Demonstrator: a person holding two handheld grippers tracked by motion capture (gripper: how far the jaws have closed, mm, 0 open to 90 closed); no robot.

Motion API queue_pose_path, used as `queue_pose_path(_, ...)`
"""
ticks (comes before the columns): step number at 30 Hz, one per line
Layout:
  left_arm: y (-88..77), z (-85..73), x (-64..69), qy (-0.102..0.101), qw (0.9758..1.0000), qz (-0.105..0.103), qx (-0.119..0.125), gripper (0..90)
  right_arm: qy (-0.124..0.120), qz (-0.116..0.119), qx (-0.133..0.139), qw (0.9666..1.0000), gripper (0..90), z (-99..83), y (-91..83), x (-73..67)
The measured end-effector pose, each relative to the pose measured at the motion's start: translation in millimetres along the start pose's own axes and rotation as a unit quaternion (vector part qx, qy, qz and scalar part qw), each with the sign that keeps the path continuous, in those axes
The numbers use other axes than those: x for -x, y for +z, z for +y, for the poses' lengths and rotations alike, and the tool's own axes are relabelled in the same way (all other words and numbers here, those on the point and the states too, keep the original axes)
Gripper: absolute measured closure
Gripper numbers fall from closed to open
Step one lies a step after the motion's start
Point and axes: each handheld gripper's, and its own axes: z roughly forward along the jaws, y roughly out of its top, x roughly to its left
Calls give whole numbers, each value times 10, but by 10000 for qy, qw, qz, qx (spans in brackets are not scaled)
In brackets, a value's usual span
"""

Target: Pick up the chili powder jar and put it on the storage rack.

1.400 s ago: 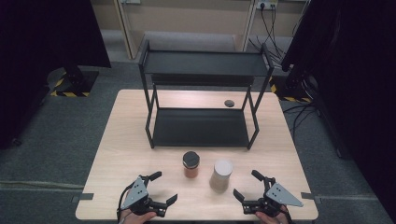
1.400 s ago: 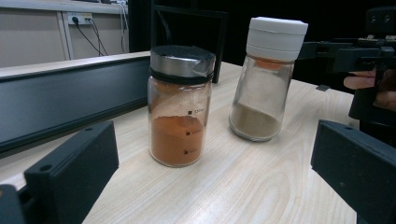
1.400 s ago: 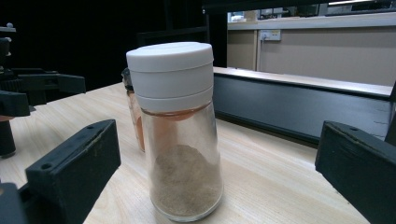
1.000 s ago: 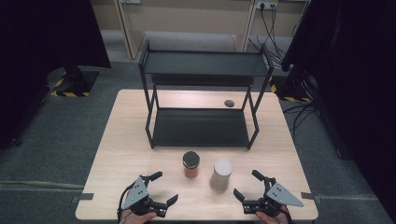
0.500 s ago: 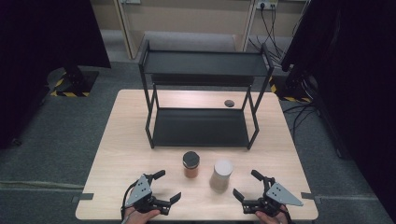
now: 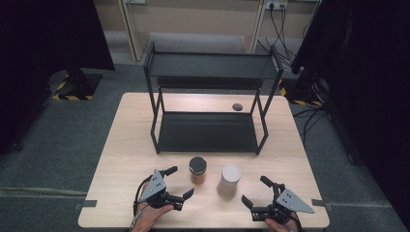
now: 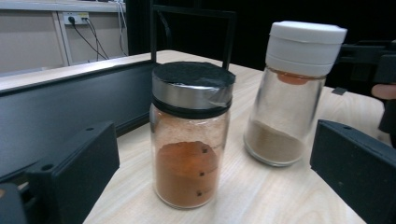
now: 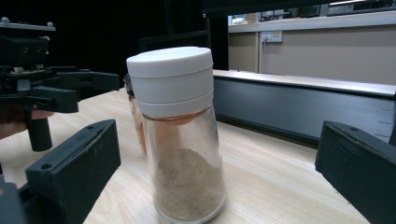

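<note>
- We've got both claws spread wide: left gripper (image 6: 175, 182) lined up on the glass jar of orange powder with the black-and-chrome lid (image 7: 190, 135), right gripper (image 6: 255, 191) on the tapered glass shaker with the white plastic cap (image 8: 177, 135).
- Both stand near the table's front edge, in front of the black metal two-tier shelf (image 6: 208, 130).
- Smooth glass looks slippery and breakable, so we'd grab mid-body, below the lids.
</note>
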Motion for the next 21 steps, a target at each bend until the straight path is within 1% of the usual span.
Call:
queue_pose_path(2,25,4,-8,11,10000,41,-16,7,16,-6,-9,10000,3,-1,4,0)
queue_pose_path(4,58,12,-27,22,10000,34,-81,7,10,-1,-15,10000,3,0,6,1)
queue_pose_path(5,72,18,-34,58,9999,51,-120,7,9,-3,-13,10000,3,0,5,2)
queue_pose_path(8,103,21,-53,28,9999,46,-147,7,30,-3,3,10000,3,-5,2,9)
queue_pose_path(17,251,107,-105,216,9995,9,-222,13,36,2,-16,10000,3,-5,6,8)
queue_pose_path(21,322,110,-127,185,9995,-13,-264,15,53,-1,-20,10000,3,-4,5,10)
